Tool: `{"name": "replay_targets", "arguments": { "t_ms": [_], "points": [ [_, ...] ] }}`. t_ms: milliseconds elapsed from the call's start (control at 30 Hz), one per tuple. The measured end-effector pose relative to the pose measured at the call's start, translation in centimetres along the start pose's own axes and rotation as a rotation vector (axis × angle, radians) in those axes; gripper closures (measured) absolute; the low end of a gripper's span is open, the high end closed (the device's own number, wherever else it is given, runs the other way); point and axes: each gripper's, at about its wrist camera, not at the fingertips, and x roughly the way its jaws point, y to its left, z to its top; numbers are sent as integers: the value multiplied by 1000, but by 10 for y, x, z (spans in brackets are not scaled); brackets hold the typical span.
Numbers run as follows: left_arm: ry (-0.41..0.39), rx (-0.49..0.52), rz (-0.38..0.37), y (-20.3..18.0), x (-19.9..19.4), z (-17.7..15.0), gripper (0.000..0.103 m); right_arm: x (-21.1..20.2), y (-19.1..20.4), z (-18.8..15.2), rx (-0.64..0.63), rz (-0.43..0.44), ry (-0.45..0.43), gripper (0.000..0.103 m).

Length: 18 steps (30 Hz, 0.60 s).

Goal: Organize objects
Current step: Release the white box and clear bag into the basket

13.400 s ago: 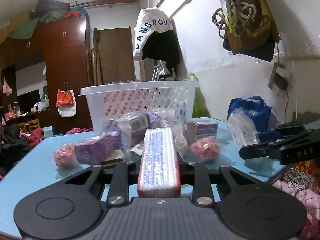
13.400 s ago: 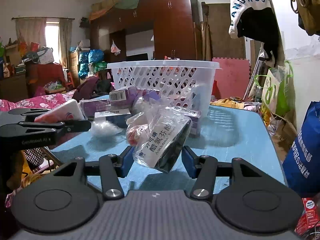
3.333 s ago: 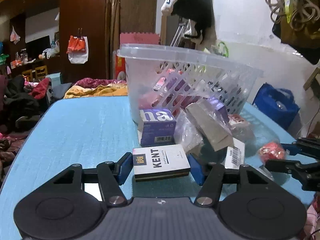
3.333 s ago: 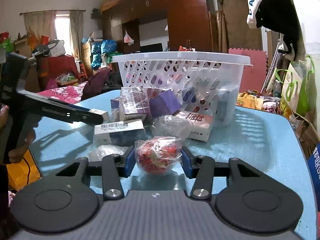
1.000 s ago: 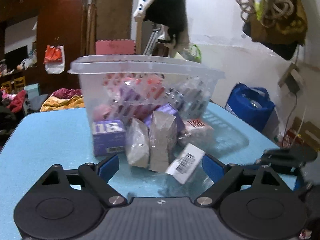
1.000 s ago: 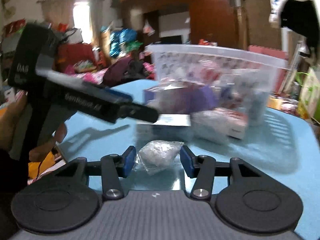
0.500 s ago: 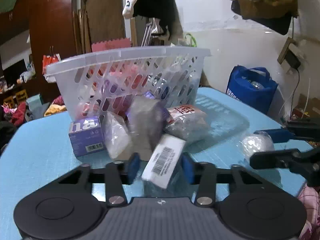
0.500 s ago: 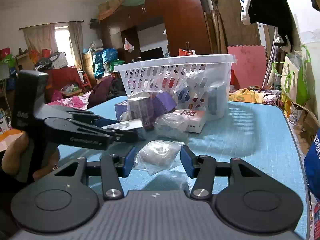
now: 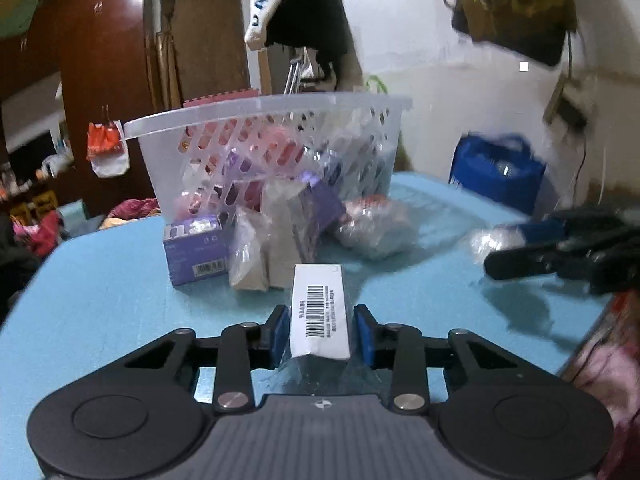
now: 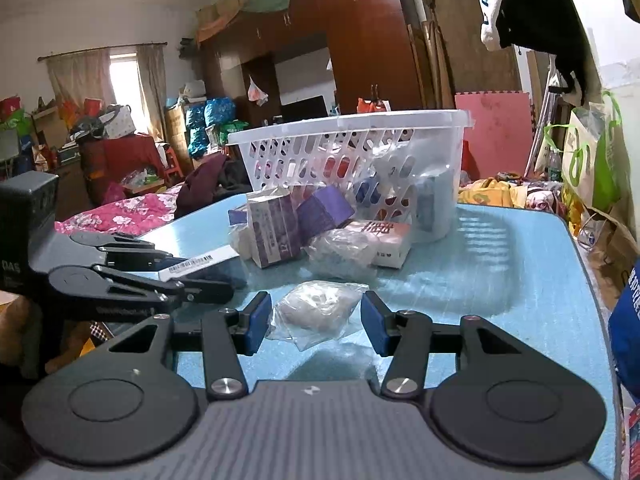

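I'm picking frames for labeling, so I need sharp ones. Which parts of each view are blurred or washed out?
Left wrist view: the right gripper and blue bag are smeared, while the barcoded box stays sharp. Right wrist view: crisp overall, only the window is blown out.

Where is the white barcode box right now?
In the left wrist view, the white barcode box sits bottom centre between the left gripper fingers, above the blue table, in front of the packets piled before the white basket.

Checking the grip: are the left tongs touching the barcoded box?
Touching: the left wrist view shows both blue pads of the left tongs pressed against the barcoded box.
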Motion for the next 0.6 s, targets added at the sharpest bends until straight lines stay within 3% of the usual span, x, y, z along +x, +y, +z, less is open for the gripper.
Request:
{"name": "replay_targets", "arguments": {
  "t_ms": [133,233,367,433,600],
  "points": [
    [-52,-41,0,11,-12,9,65,-7,1,10,-2,-16,-38,50],
    [-114,-66,-19,21,-26,29,65,-14,6,36,-31,-32,-95,50],
    [-194,-87,-52,41,-37,84,65,-7,18,93,-110,-74,-170,50],
    [-238,-107,-31,50,-32,116,65,9,17,123,-114,-111,-195,50],
    [-151,-192,-4,78,24,178,65,77,-4,172,-126,-211,-106,50]
  ]
}}
